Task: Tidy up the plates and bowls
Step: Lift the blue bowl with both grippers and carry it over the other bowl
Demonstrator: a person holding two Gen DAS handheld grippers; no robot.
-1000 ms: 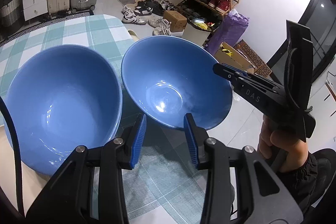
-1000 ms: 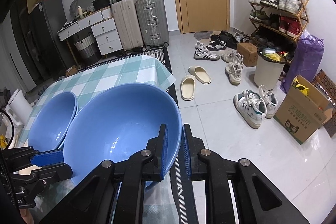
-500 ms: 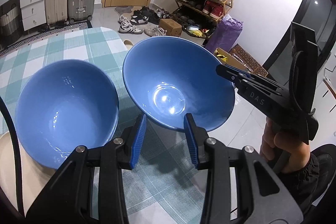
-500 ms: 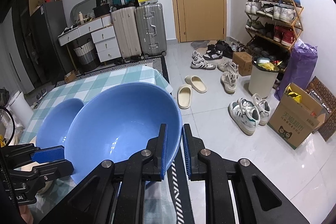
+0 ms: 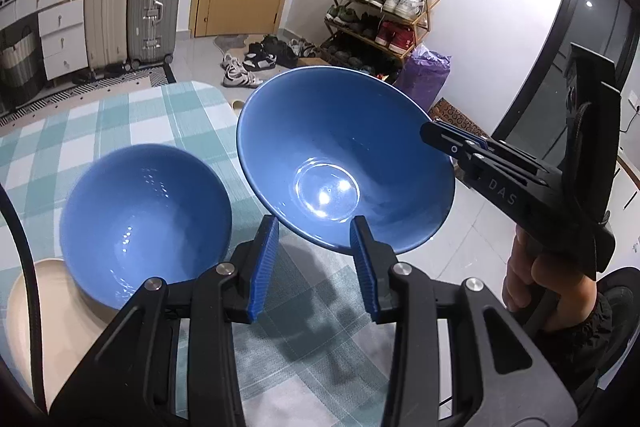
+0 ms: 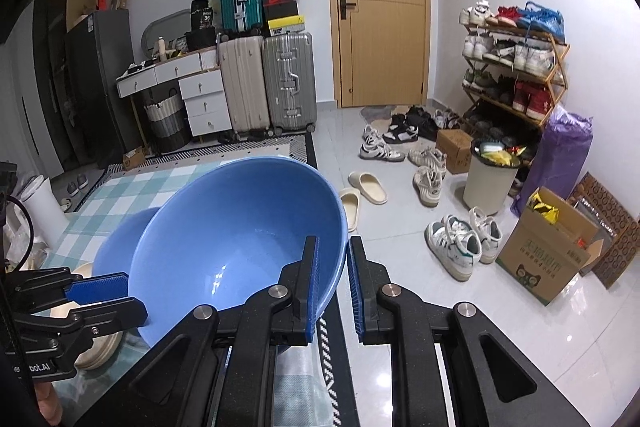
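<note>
My right gripper (image 6: pixel 334 277) is shut on the rim of a large blue bowl (image 6: pixel 240 235) and holds it tilted in the air over the table's right edge; that bowl also shows in the left wrist view (image 5: pixel 344 163). A second blue bowl (image 5: pixel 144 219) sits on a cream plate (image 5: pixel 52 311) on the checked tablecloth (image 5: pixel 160 119). My left gripper (image 5: pixel 312 267) is open and empty, just in front of the held bowl's near rim and right of the second bowl. In the right wrist view the second bowl (image 6: pixel 116 247) is mostly hidden behind the held one.
The table's right edge drops to a tiled floor with shoes and slippers (image 6: pixel 368 187). A shoe rack (image 6: pixel 516 67), bin (image 6: pixel 492 175) and cardboard box (image 6: pixel 548 259) stand to the right. Suitcases (image 6: pixel 288 79) and drawers stand at the far wall.
The right gripper has lifted the blue bowl higher and tilted it. The left gripper has drawn back, so the second bowl looks smaller and the cream plate under it shows.
</note>
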